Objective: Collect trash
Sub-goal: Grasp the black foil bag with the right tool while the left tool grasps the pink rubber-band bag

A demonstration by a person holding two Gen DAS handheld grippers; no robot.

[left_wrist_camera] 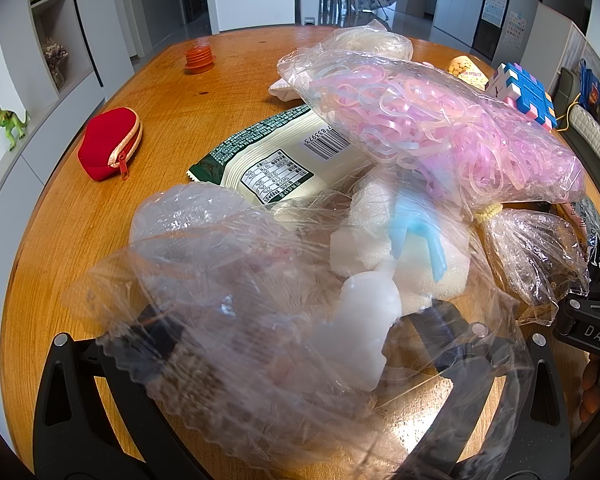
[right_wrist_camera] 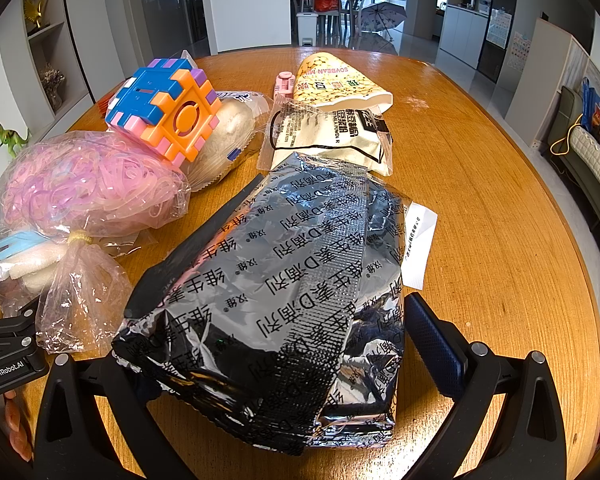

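Observation:
In the left wrist view my left gripper [left_wrist_camera: 300, 344] is spread around a crumpled clear plastic bag [left_wrist_camera: 240, 320] holding white foam [left_wrist_camera: 400, 256] and a blue plastic piece. The film hides the fingertips, so I cannot tell whether they grip it. A green-and-white snack wrapper [left_wrist_camera: 276, 160] lies beyond. In the right wrist view my right gripper [right_wrist_camera: 284, 360] straddles a silver foil pouch [right_wrist_camera: 276, 304] with black print. Its fingers stand wide on both sides, and contact is hidden. A soybean milk powder packet [right_wrist_camera: 332, 136] and a yellow paper wrapper [right_wrist_camera: 336, 80] lie further back.
A bag of pink rubber bands [left_wrist_camera: 440, 128] [right_wrist_camera: 88, 184] lies between the two grippers. A colourful puzzle cube [right_wrist_camera: 164, 116], a red zip pouch [left_wrist_camera: 108, 144], an orange lid stack [left_wrist_camera: 199, 59] and a bagged bun [right_wrist_camera: 228, 132] sit on the round wooden table [right_wrist_camera: 500, 220].

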